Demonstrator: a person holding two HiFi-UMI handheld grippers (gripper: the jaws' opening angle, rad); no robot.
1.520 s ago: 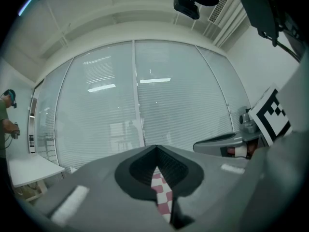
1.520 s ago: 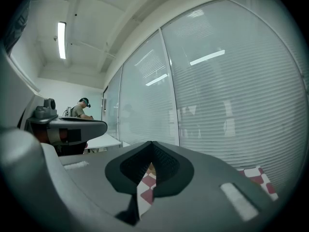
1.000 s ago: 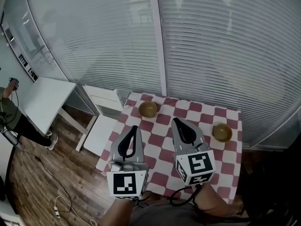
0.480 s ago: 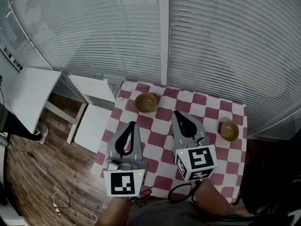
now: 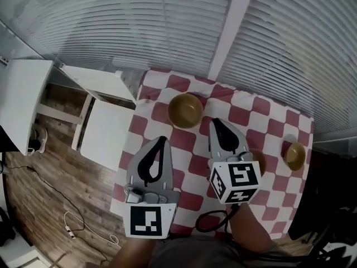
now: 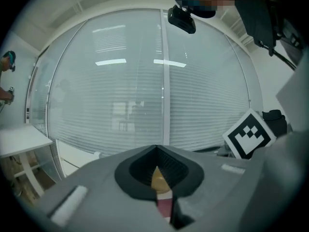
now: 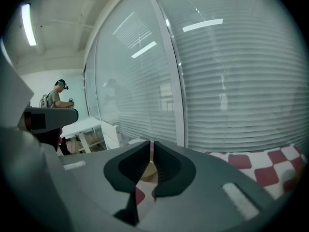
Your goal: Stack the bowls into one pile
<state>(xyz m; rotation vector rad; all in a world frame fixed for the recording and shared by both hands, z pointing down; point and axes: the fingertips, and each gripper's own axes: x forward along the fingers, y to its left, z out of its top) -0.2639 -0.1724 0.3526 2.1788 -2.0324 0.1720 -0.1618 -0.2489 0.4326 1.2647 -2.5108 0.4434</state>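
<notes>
Two brown bowls stand apart on the red-and-white checked table. The larger bowl is at the far left, and a smaller bowl sits near the right edge. My left gripper hovers over the table's near left part, shut and empty, short of the larger bowl. The right gripper is also shut and empty, with its tip just right of that bowl. A sliver of a bowl shows past the left gripper in its own view. The right gripper likewise shows a bowl beyond its tips.
White blinds close off the far side of the table. A low white shelf unit stands against the table's left side, with a white desk beyond it. Cables lie on the wooden floor. A person stands far off.
The head view has swung down and closer, so the table looks bigger and the bowls sit farther apart in view. Both grippers stay shut and hold about the same pose.
</notes>
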